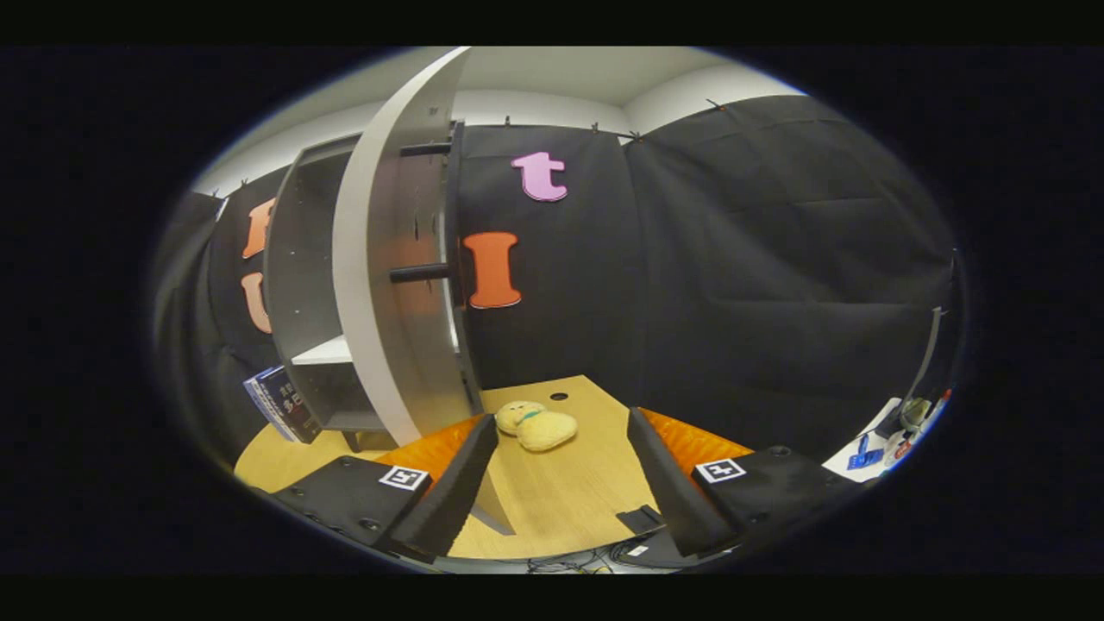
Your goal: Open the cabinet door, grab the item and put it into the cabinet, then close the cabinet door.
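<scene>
A grey cabinet (310,285) stands on the wooden table (561,500), left of my fingers. Its door (388,259) is swung open toward me, edge-on, with two black bar handles on its face. A white shelf (323,349) shows inside. A yellow plush toy (535,425) lies on the table just beyond my fingers, slightly toward the left finger and next to the door's lower edge. My gripper (561,448) is open, with nothing between its fingers, and the left finger (457,483) sits close to the door's bottom corner.
A dark box (280,404) leans against the cabinet's left foot. A round cable hole (559,397) is in the table behind the toy. A side surface with blue and red small items (871,448) lies to the far right. Black cloth walls close the booth.
</scene>
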The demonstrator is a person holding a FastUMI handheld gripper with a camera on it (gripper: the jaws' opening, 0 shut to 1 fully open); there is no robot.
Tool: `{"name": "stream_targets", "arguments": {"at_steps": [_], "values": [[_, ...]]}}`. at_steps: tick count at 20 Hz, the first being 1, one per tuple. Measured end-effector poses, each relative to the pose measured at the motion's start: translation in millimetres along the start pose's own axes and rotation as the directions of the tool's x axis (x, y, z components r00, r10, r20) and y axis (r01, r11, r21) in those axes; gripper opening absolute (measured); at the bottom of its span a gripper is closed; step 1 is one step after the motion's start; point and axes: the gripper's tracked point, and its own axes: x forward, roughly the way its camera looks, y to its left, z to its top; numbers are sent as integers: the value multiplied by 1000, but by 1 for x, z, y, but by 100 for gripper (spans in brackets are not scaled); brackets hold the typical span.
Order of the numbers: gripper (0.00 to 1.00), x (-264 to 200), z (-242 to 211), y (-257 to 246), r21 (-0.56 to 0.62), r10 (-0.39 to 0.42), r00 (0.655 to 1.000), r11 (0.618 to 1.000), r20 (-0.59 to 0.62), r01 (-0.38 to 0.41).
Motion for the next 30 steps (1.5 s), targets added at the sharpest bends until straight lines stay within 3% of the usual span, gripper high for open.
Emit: {"name": "stream_targets", "arguments": {"at_steps": [9,20,30], "values": [[97,-7,-7,26,10,37,999,999,-5,-37],[97,-16,-19,119,-22,126,992,992,-19,-127],[97,-14,-25,184,-30,115,993,993,-12,-115]]}}
